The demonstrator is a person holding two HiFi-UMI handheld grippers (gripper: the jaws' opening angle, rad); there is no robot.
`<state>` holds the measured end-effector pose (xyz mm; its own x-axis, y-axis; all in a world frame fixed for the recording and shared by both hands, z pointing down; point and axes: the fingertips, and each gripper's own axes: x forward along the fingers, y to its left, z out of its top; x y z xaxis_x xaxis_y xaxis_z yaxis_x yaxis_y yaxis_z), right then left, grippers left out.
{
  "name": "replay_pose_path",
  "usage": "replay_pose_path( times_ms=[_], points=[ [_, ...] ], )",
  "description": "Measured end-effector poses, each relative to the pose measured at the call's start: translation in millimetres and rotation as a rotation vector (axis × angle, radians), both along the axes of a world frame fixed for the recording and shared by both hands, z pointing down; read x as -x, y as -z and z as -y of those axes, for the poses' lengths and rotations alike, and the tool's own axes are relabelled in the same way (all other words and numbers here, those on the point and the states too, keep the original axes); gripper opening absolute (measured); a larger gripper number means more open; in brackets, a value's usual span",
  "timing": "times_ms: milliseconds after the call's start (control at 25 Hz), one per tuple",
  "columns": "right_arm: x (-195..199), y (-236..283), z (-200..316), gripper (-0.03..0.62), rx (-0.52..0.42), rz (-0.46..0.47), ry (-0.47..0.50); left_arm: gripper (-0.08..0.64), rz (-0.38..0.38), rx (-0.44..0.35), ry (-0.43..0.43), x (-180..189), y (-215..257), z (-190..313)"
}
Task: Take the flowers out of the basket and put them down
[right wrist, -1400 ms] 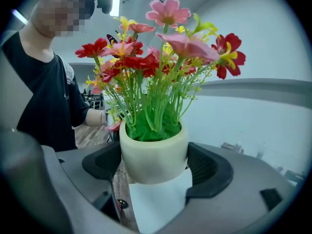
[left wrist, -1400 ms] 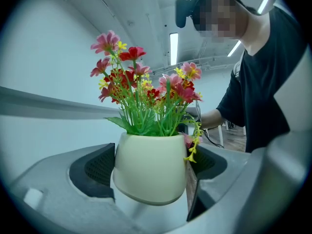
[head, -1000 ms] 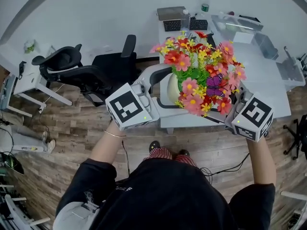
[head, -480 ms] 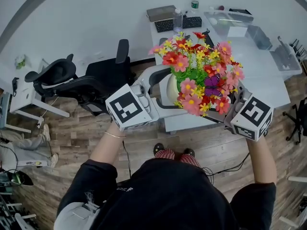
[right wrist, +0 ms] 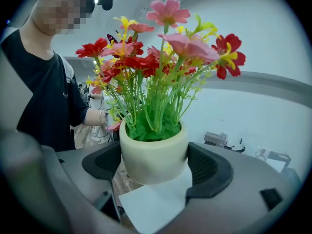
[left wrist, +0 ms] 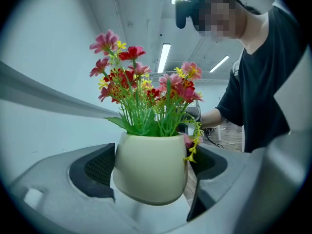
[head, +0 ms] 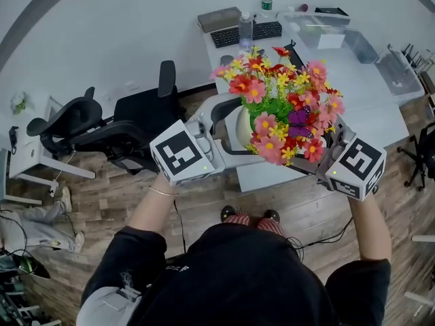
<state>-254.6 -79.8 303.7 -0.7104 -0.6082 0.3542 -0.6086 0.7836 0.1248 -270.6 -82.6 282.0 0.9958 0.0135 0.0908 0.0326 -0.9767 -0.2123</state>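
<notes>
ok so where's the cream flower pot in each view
Head view: cream pot at centre, mostly hidden under the flowers.
Left gripper view: cream pot lower centre, between the jaws.
Right gripper view: cream pot lower centre, between the jaws.
Shared landmark: the flowers rising from it.

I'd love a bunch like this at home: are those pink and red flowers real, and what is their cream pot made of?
The pink, red and yellow flowers look artificial, likely plastic or fabric: flat uniform colours, stiff evenly green stems, a purple butterfly ornament among them. The cream rounded pot looks like matte ceramic or plastic, smooth with a faint sheen; I cannot tell which.
</notes>
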Motion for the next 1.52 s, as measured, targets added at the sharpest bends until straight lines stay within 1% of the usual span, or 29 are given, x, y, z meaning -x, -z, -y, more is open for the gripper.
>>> replay_pose_path(
  times_ms=[560,840,960,1160,1360,1520],
  points=[
    [26,-11,23,0.428,0.007,0.02,-0.099,0.482,0.011,0.011,-0.099,26,-11,24],
    [33,-15,26,0.428,0.017,0.023,-0.126,0.482,0.016,0.012,-0.13,32,-15,28],
    [32,-17,32,0.428,0.021,0.026,-0.132,0.482,0.015,0.025,-0.135,31,-17,34],
    [20,-20,46,0.428,0.048,0.03,-0.14,0.481,0.031,0.043,-0.143,19,-21,49],
    [18,-27,44,0.428,0.05,0.024,-0.146,0.482,0.035,0.049,-0.145,17,-29,48],
    [13,-32,48,0.428,0.057,0.038,-0.147,0.482,0.029,0.062,-0.145,12,-31,51]
  ],
)
